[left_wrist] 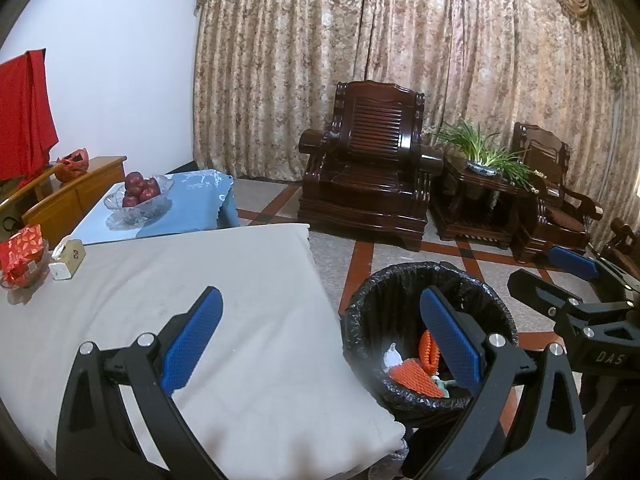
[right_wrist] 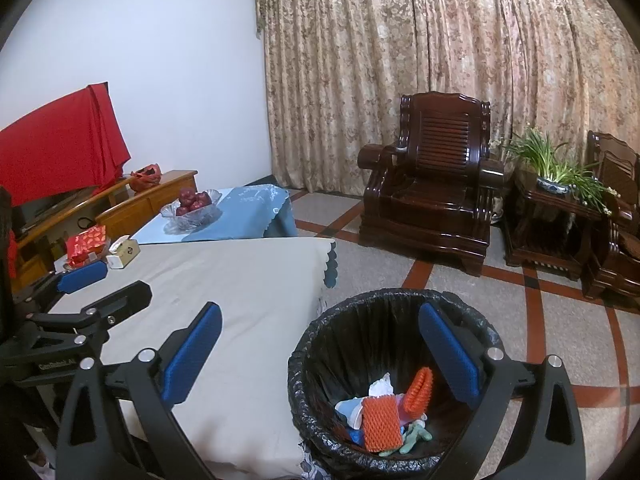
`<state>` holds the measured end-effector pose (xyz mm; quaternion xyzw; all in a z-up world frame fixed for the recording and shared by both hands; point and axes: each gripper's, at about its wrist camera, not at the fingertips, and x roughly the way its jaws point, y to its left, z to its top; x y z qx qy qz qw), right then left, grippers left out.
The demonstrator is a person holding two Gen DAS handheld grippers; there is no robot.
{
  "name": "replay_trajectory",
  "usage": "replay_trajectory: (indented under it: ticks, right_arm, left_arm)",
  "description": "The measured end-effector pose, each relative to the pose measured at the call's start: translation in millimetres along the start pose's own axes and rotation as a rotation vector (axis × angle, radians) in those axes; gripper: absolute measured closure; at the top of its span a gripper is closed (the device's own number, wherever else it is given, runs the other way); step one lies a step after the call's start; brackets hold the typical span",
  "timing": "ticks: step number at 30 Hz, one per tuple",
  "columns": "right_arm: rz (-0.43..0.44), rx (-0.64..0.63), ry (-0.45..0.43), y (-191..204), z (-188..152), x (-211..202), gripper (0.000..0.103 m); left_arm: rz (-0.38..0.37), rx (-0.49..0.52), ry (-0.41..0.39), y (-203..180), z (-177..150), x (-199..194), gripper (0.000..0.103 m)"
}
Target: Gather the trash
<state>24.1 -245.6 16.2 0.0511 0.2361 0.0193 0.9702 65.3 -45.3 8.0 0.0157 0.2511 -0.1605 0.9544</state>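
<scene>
**A:** So where's the trash at here? The table (right_wrist: 248, 280) under the beige cloth looks bare on the near side.

**B:** It's in the bin (right_wrist: 320, 344) already. The black-lined bin sits on the floor right against the table corner, and at the bottom there's orange foam netting (right_wrist: 380, 420), something white and crumpled (right_wrist: 380, 386), and a few bluish-green scraps. Makes sense to park it there, a short carry from the tabletop.

**A:** And the grippers?

**B:** Both empty. The left gripper (left_wrist: 320, 340) has its jaws wide apart, one blue pad over the cloth and the other over the bin mouth. The right gripper (right_wrist: 320, 356) is the same: jaws spread, nothing between them, straddling the bin's near rim. Looks like a drop-off pose, though that's a guess.

**A:** Anything left to grab?

**B:** Far edge of the table has a red patterned packet (right_wrist: 86, 244) and a small tissue box (right_wrist: 124, 254), near each other. Can't tell if those count as trash. The apple bowl (right_wrist: 192, 208) on the blue cloth farther back surely isn't. If they're keepers, the job seems basically done.
</scene>
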Motion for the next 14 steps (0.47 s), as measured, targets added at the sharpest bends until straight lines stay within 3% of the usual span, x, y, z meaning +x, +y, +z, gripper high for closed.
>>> replay_trajectory:
  ticks: [14]
  right_arm:
    - [-0.001, 0.003, 0.003, 0.3, -2.2, 1.4, 0.006]
  left_arm:
    - [0.001, -0.004, 0.005, 0.2, -1.3, 2.2, 0.007]
